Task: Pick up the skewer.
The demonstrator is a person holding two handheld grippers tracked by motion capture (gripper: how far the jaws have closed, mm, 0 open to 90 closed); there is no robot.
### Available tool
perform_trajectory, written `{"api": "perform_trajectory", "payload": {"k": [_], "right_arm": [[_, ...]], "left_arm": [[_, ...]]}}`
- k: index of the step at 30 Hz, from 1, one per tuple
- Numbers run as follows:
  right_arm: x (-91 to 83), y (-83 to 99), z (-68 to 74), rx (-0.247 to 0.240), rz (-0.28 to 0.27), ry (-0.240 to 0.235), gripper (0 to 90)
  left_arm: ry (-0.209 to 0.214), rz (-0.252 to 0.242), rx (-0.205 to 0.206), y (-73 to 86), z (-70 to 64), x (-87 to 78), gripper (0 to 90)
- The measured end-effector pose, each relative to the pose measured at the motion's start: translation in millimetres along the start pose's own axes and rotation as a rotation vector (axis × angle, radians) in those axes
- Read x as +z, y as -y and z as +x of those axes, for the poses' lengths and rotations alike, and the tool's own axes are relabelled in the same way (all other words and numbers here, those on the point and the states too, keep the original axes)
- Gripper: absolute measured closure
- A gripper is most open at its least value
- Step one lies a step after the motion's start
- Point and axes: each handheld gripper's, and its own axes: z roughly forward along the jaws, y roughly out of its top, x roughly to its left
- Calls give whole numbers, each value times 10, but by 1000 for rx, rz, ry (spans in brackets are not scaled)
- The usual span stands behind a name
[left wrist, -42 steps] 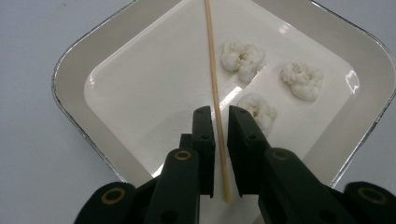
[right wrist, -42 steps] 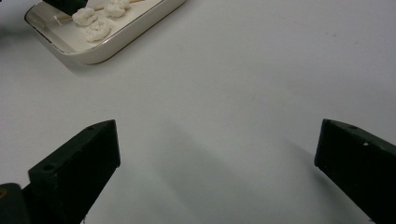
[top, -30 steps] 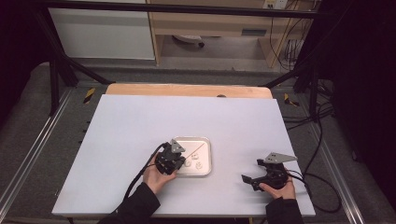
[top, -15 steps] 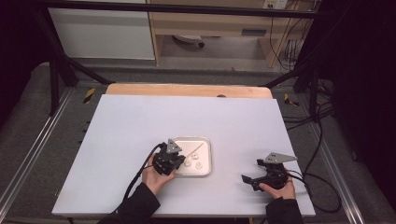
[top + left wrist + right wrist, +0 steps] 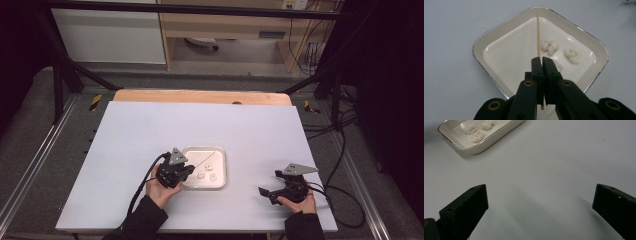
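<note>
A: What does the left gripper [image 5: 541, 60] hold?

B: Its jaws are clenched on a thin wooden skewer [image 5: 538, 35]. The stick runs straight ahead from the jaw tips, over the white tray [image 5: 480, 42], and its far end reaches the tray's far rim. In the high view the same gripper [image 5: 181, 171] sits at the tray's near-left corner.

A: Where are the things to be worked?

B: Three white dough-like lumps lie in the tray, ahead of the jaws and to their right. The nearest lump [image 5: 559, 65] sits just beside the right jaw, partly hidden by it; a second lump [image 5: 549, 46] lies next to the skewer's shaft, and the third lump [image 5: 573, 55] lies farther right.

A: And the right gripper [image 5: 270, 193]?

B: Released: its jaws stand wide apart over bare table [image 5: 554, 170], well clear of the tray [image 5: 499, 133], which lies ahead and to its left.

A: How is the step best done?

B: Probably the skewer is meant to pierce a lump. The grip should stay firm, the tip should be drawn back and tilted down, then pushed through a lump's middle. The free gripper may need to steady the tray's rim.
</note>
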Motion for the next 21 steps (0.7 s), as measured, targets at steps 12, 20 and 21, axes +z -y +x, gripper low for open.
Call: {"api": "perform_trajectory", "payload": {"k": [12,20,21], "right_arm": [[7,-45,53,-30,-4,-3,7],[31,-111,144,-71,-3,-3,7],[34,-119,153,-76,-1,1,7]], "left_arm": [[45,-12,24,-12,-13,-72,885],[80,-9,51,-41,-87,-82,885],[82,-10,54,-45,-97,-85,885]]}}
